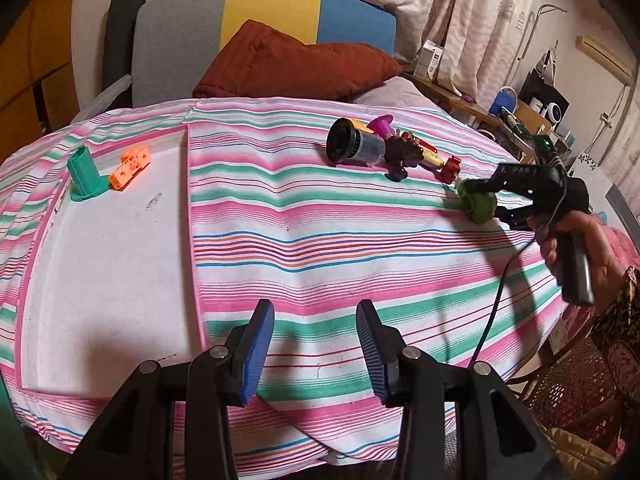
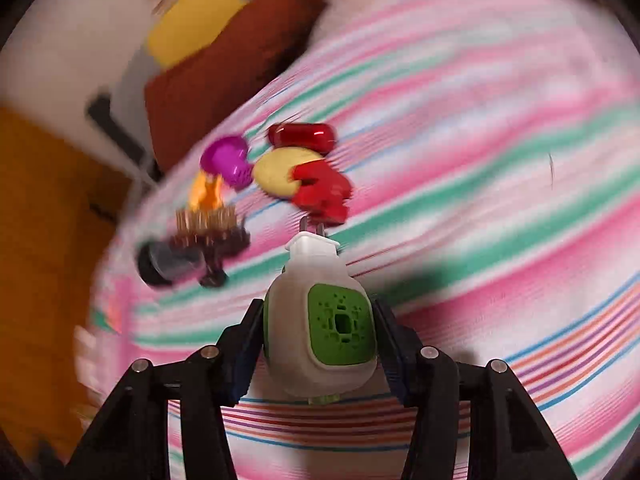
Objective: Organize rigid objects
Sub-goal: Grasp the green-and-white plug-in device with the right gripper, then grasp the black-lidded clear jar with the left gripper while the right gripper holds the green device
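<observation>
My right gripper is shut on a white and green plug-in device and holds it above the striped cloth; it also shows in the left wrist view, right of the toy pile. The pile holds a black cylinder, a purple funnel, a brown comb piece and a red block. In the blurred right wrist view I see the red block, a yellow oval and a purple piece. My left gripper is open and empty over the cloth's near edge.
A white tray at the left holds a green stand and an orange block. A dark red cushion lies behind the cloth. A cluttered shelf stands at the right.
</observation>
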